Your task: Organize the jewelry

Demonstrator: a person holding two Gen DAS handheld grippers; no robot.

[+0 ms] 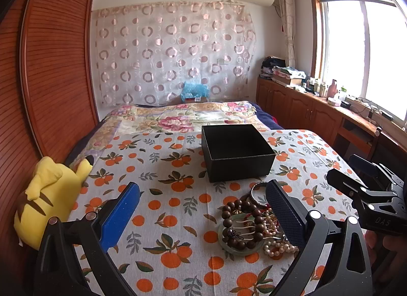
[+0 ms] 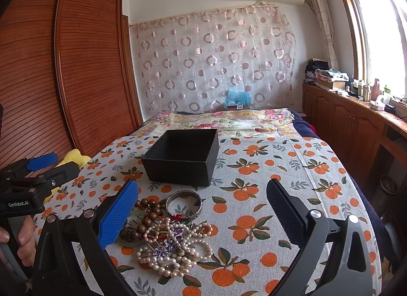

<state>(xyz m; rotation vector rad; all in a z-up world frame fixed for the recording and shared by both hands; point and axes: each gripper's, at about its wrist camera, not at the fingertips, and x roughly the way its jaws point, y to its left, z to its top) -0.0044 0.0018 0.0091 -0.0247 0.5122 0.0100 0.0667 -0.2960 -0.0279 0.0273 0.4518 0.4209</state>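
A table covered by a white cloth printed with oranges and green leaves carries the work items. An open, square black cardboard box sits on the cloth towards the far side, its interior dark and its contents not discernible. Just in front of the box lies a loose heap of jewelry: a silver-grey metal bangle, a string of dark brown wooden beads, tangled strands of cream pearl beads and a pale green jade-like ring under the wooden beads. The pieces touch and overlap one another; none is inside the box.

The left gripper, black-framed with one blue pad and one dark pad, stands with its fingers wide apart, holding nothing; its right-hand finger is beside the heap. The right gripper is likewise spread wide and empty, its blue-padded finger over the left edge of the heap.

A yellow plush toy with brown stripes lies at the table's left edge, against a brown slatted wooden wardrobe. A bed with a floral quilt lies beyond the table.
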